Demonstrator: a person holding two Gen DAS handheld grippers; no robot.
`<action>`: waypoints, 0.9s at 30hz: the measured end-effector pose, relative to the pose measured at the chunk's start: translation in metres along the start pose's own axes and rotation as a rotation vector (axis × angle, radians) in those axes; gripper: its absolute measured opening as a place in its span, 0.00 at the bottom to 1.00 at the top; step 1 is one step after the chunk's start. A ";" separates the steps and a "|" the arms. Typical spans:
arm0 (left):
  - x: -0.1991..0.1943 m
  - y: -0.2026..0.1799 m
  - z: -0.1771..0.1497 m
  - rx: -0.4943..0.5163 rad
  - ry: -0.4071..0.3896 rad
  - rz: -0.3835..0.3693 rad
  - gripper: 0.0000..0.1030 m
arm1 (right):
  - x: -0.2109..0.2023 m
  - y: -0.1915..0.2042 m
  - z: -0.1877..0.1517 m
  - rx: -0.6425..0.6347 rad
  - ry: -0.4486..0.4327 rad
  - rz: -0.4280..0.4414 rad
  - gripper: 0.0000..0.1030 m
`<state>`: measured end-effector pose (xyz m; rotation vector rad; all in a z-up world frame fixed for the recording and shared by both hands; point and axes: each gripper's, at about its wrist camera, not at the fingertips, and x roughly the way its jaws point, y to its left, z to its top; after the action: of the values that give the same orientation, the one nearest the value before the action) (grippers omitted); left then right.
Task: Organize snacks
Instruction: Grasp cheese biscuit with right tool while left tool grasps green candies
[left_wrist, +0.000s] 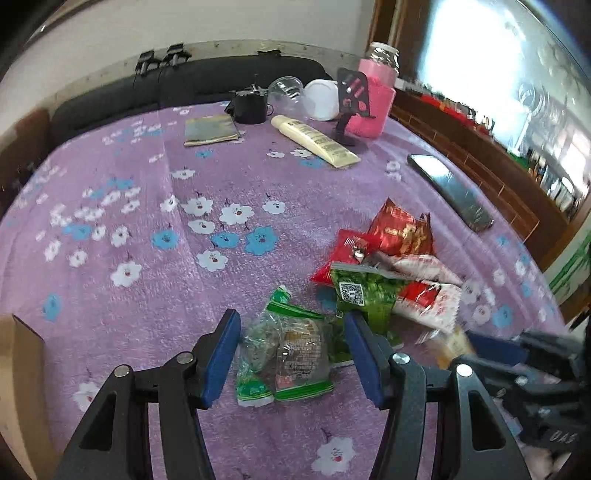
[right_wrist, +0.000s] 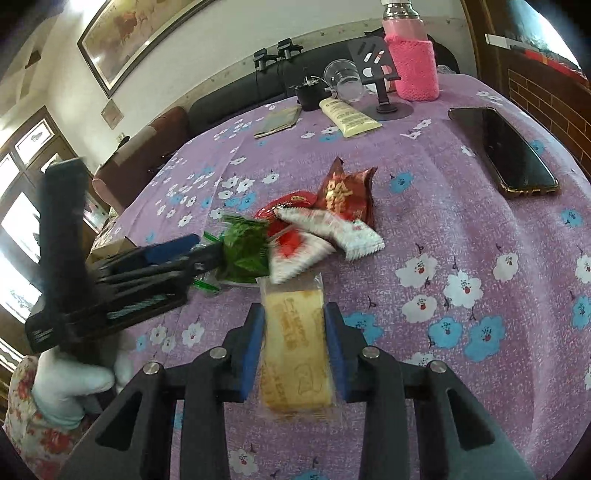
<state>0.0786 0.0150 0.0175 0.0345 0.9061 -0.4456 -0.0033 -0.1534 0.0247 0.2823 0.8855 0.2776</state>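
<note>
Right tool (right_wrist: 294, 347): pads pressed on both sides of a yellow cake packet (right_wrist: 293, 343), held over the purple flowered desk (right_wrist: 461, 236). Left tool (left_wrist: 291, 354): jaws apart around two clear green-edged packets (left_wrist: 284, 354), pads not touching them. Remaining snacks: red, white and green packets (left_wrist: 388, 266) heaped just beyond, on the desk. Phone (right_wrist: 506, 151) lay well apart.

White glove (right_wrist: 70, 384) (floral sleeve (right_wrist: 26, 417)).
</note>
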 end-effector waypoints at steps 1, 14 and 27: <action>0.000 0.002 -0.001 -0.015 0.024 -0.018 0.42 | 0.000 -0.001 0.000 0.001 0.000 -0.001 0.31; -0.081 0.005 -0.066 0.046 0.042 -0.010 0.33 | 0.007 0.009 -0.004 -0.031 0.027 -0.001 0.31; -0.065 -0.001 -0.077 0.100 0.038 0.066 0.66 | 0.008 0.007 -0.003 -0.025 0.030 0.006 0.31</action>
<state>-0.0139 0.0536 0.0197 0.1640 0.9165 -0.4301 -0.0020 -0.1438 0.0196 0.2581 0.9105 0.2991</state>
